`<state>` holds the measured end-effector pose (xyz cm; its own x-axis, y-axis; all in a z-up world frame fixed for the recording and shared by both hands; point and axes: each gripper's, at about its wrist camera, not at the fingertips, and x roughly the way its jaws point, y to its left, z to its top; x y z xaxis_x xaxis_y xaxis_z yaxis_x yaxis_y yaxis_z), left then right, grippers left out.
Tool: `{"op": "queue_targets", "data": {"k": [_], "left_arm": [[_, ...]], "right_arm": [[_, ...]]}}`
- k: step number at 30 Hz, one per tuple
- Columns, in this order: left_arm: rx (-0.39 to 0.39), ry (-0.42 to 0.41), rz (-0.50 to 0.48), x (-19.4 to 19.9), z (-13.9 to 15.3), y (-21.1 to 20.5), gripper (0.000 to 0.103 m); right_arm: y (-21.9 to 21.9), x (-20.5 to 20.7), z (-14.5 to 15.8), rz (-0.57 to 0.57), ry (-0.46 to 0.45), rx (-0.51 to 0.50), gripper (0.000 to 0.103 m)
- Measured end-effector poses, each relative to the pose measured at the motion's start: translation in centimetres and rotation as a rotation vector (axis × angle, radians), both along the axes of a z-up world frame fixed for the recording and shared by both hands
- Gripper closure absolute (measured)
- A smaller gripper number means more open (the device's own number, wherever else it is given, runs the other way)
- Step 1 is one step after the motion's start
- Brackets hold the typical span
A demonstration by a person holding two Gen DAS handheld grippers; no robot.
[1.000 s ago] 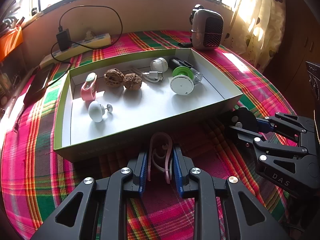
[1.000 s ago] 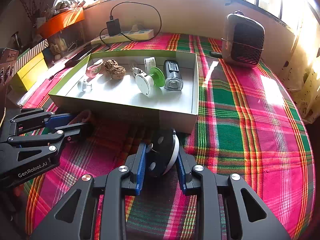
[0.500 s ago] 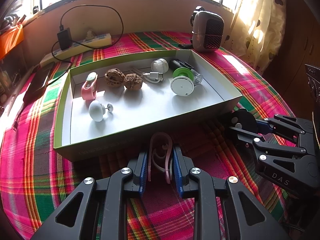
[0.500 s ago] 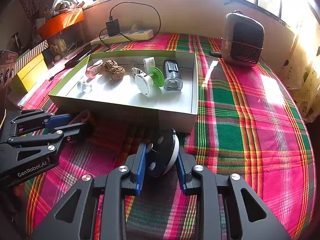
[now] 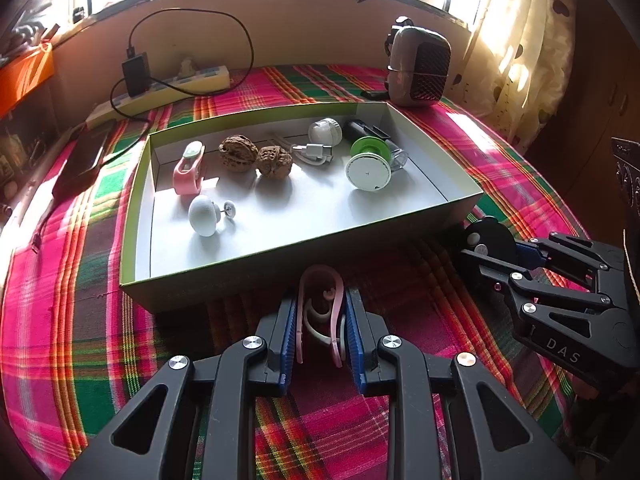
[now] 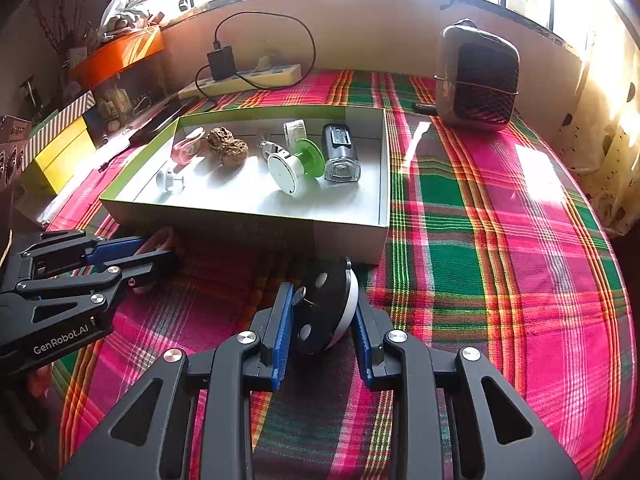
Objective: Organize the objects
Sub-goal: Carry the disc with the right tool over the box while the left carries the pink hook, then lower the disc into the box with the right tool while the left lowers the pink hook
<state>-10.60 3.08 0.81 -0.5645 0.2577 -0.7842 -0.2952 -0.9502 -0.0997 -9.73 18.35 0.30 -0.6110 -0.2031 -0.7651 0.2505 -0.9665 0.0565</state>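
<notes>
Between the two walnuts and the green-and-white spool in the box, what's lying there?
A white cable plug with its looped cord lies between the walnuts and the spool, clearest in the left wrist view.

Right tool (image 6: 322, 316) clamps a black-and-white disc (image 6: 326, 312) before the box (image 6: 348, 236)

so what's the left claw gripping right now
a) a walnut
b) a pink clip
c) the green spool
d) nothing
b, the left claw is shut on the pink clip on the cloth just in front of the box.
</notes>
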Motion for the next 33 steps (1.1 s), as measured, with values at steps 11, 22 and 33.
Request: {"op": "queue_targets", "data": {"k": [11, 22, 33], "left_arm": [[0.008, 0.035, 0.020, 0.9, 1.3, -1.1, 0.082], [0.016, 0.055, 0.041, 0.8, 2.8, -2.5, 0.082], [0.019, 0.059, 0.078, -1.2, 3.4, -3.7, 0.082]], "right_arm": [[-0.3, 0.4, 1.3, 0.008, 0.029, -0.010, 0.074], [-0.6, 0.6, 2.7, 0.008, 0.068, -0.022, 0.074], [-1.2, -0.4, 3.8, 0.014, 0.090, -0.035, 0.074]]}}
